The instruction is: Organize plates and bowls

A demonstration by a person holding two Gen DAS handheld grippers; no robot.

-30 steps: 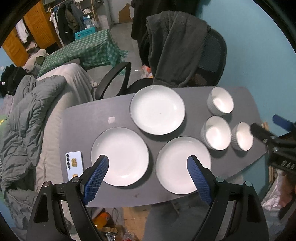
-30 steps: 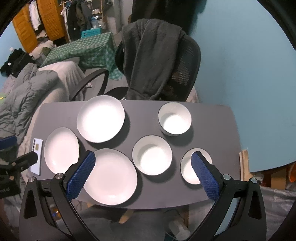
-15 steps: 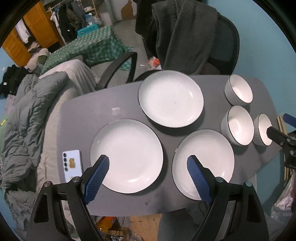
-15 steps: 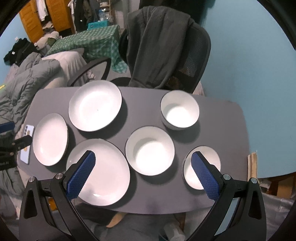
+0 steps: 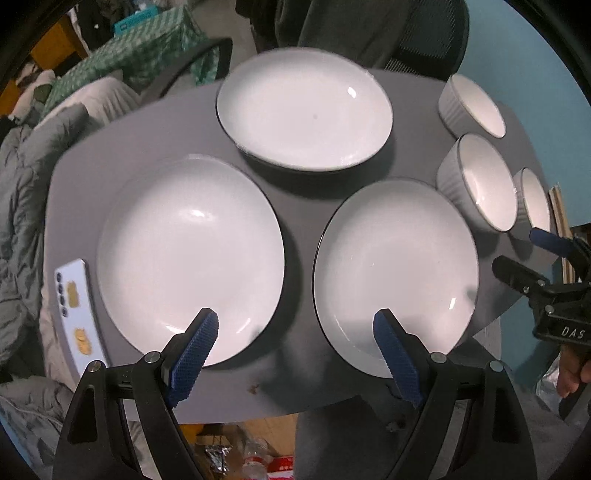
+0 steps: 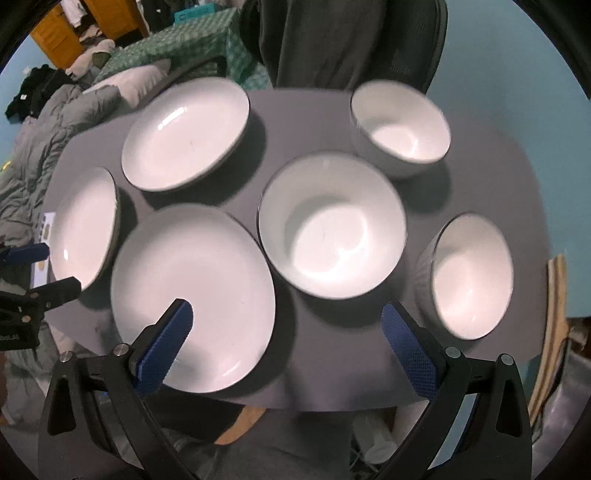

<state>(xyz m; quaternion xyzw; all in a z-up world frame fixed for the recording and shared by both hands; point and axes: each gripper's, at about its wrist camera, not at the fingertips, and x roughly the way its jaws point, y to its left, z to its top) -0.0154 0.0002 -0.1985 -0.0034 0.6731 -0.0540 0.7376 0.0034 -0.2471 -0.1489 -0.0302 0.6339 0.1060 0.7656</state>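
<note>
Plates: three white plates with dark rims lie flat on the grey table (image 5: 147, 122), all apart from one another.
Far plate (image 5: 303, 109): toward the office chair (image 5: 424, 33), the landmark at the table's far edge.
Near-left plate (image 5: 190, 258): on the side away from the chair, just beside the white phone (image 5: 75, 314) at the table's left edge.
Near-right plate (image 5: 397, 273): away from the chair, beside the bowls.
Bowls: three white ribbed bowls, upright and empty.
Far bowl (image 6: 400, 127): closest to the chair.
Middle bowl (image 6: 332, 225): further from the chair, between the near-right plate and the other two bowls.
Near bowl (image 6: 467, 275): furthest from the chair, by the table's right edge.
Left gripper (image 5: 295, 341): blue-padded fingers spread wide, holding nothing, poised over the gap between the two near plates.
Right gripper (image 6: 286, 334): fingers spread wide, empty, above the table edge opposite the chair, between the near-right plate and the near bowl.
Chair: dark garment draped over its back.
</note>
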